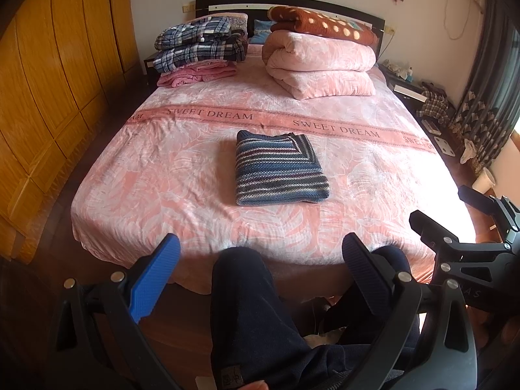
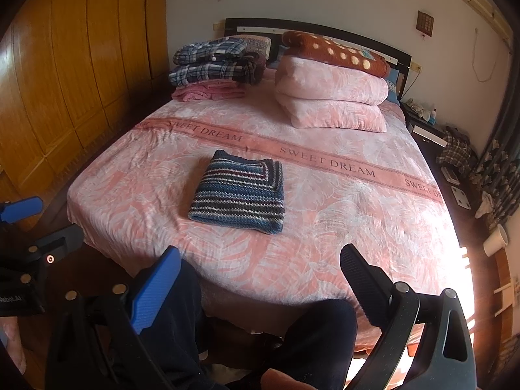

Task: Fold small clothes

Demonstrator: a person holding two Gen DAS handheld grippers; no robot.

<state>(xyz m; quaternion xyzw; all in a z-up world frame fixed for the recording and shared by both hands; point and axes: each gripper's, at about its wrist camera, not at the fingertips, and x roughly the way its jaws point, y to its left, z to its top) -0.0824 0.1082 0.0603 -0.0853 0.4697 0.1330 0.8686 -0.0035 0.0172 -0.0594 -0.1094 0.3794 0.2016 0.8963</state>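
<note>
Left wrist: folded striped sweater (image 1: 279, 167) lies flat, long axis toward headboard (image 1: 292, 3); both grippers' fingers wide apart, empty.

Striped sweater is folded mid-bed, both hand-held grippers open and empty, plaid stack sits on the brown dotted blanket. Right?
Not quite. The plaid stack sits on a pink folded garment, not on the brown dotted blanket, as the left wrist view shows. The striped sweater is folded mid-bed, with the left hand-held gripper and right hand-held gripper open and empty.
</note>
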